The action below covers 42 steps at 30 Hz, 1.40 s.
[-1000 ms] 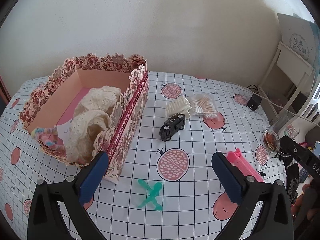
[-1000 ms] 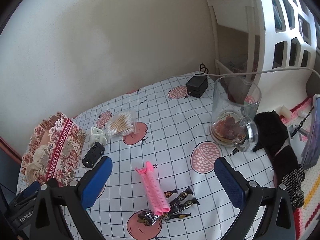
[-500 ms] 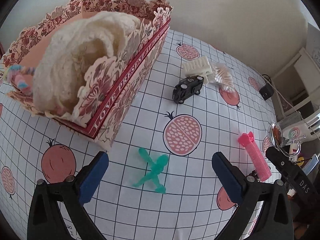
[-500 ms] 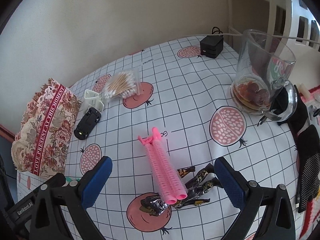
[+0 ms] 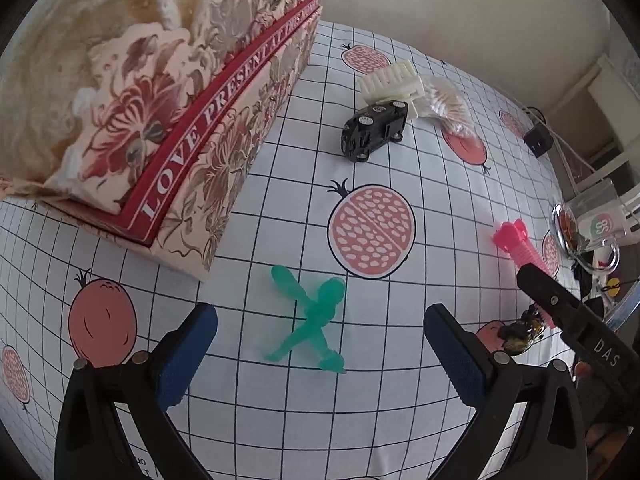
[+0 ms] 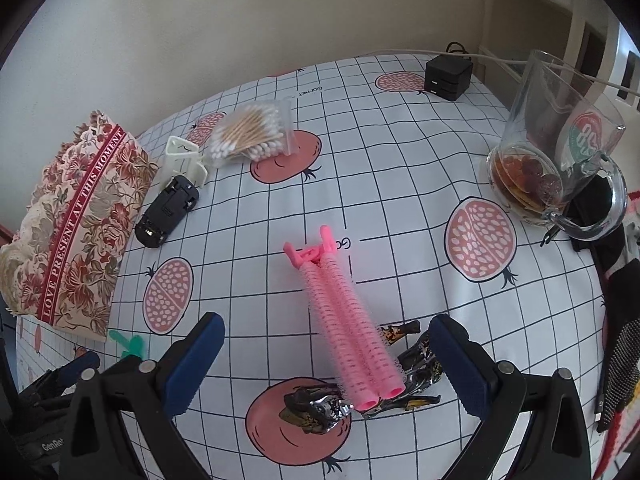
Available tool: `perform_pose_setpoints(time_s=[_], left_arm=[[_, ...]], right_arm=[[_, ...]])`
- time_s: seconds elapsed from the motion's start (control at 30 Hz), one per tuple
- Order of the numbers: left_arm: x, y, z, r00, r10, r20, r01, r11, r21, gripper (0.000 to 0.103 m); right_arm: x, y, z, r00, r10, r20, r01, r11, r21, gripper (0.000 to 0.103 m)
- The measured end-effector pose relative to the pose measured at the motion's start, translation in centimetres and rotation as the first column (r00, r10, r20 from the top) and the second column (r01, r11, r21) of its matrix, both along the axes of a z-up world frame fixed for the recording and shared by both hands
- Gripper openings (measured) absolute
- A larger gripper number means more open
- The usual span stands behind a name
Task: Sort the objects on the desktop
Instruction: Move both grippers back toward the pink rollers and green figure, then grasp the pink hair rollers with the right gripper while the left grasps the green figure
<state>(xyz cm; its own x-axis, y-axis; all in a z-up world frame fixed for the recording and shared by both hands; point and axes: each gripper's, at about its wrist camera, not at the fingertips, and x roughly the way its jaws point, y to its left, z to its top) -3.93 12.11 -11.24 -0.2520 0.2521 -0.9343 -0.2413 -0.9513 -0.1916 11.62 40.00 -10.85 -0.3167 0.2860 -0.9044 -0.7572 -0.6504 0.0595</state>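
Observation:
A green plastic clip (image 5: 310, 318) lies on the gridded tablecloth, right between the fingers of my open left gripper (image 5: 320, 354), which hovers low over it. My right gripper (image 6: 328, 364) is open too, straddling the near end of a pink hair roller (image 6: 346, 326) that rests on a black-and-gold hair claw (image 6: 404, 376). The floral box (image 5: 168, 92) holding cream lace stands at the left. A black toy car (image 5: 374, 130), a cream hair claw (image 5: 394, 80) and a bag of cotton swabs (image 6: 252, 134) lie further back.
A glass mug (image 6: 556, 160) with dark contents stands at the right, beside black fabric (image 6: 618, 320). A black charger cube (image 6: 448, 76) with a cable sits at the table's far edge near the wall. White shelving (image 5: 596, 120) is at the right.
Both grippers have dropped closer to the table. The left one has closed in on the green clip, the right one on the pink roller. Nothing on the table has moved.

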Motion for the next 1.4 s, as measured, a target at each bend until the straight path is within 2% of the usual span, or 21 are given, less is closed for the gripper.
perform_pose_setpoints(time_s=[0.1, 0.27, 0.43, 0.53, 0.7, 0.93, 1.07, 1.17, 1.27, 1.4], left_arm=[[0.2, 0.5, -0.5, 1.0, -0.029, 0.0, 0.029, 0.999, -0.034, 0.103], [0.1, 0.6, -1.0, 0.999, -0.031, 0.01, 0.031, 0.999, -0.037, 0.103], [-0.1, 0.5, -1.3, 1.0, -0.026, 0.014, 0.027, 0.999, -0.04, 0.103], [-0.2, 0.5, -1.4, 1.0, -0.025, 0.014, 0.026, 0.999, -0.045, 0.103], [-0.3, 0.3, -1.4, 1.0, -0.026, 0.015, 0.026, 0.999, -0.047, 0.103], [-0.2, 0.1, -1.4, 1.0, -0.027, 0.005, 0.028, 0.997, -0.07, 0.099], [-0.2, 0.1, -1.2, 1.0, -0.022, -0.014, 0.02, 0.994, -0.108, 0.087], [-0.1, 0.2, -1.1, 0.999, -0.026, -0.026, 0.022, 0.99, -0.137, 0.08], [-0.2, 0.4, -1.1, 0.999, -0.033, -0.024, 0.029, 0.988, -0.152, 0.08], [-0.2, 0.7, -1.0, 0.999, -0.048, -0.023, 0.044, 0.983, -0.178, 0.077]], right_arm=[[-0.3, -0.3, 0.0, 1.0, 0.018, 0.011, -0.019, 0.999, 0.03, 0.103], [-0.7, -0.5, -0.1, 0.999, 0.033, 0.044, -0.036, 0.997, 0.071, 0.103], [-0.5, -0.2, 0.0, 0.999, 0.003, 0.045, -0.007, 0.996, 0.084, 0.103], [-0.7, -0.3, 0.0, 0.997, -0.005, 0.074, -0.004, 0.993, 0.115, 0.102], [-0.9, -0.3, -0.3, 0.995, -0.013, 0.101, 0.001, 0.993, 0.117, 0.085], [-0.8, -0.4, -0.3, 0.993, -0.03, 0.116, 0.015, 0.992, 0.126, 0.078], [-0.7, -0.4, -0.3, 0.991, -0.043, 0.124, 0.027, 0.991, 0.131, 0.078], [-0.6, -0.2, -0.3, 0.991, -0.054, 0.125, 0.037, 0.99, 0.135, 0.072], [-0.7, -0.3, -0.2, 0.991, -0.058, 0.12, 0.04, 0.989, 0.142, 0.067], [-0.8, -0.3, -0.2, 0.99, -0.055, 0.13, 0.036, 0.989, 0.145, 0.057]])
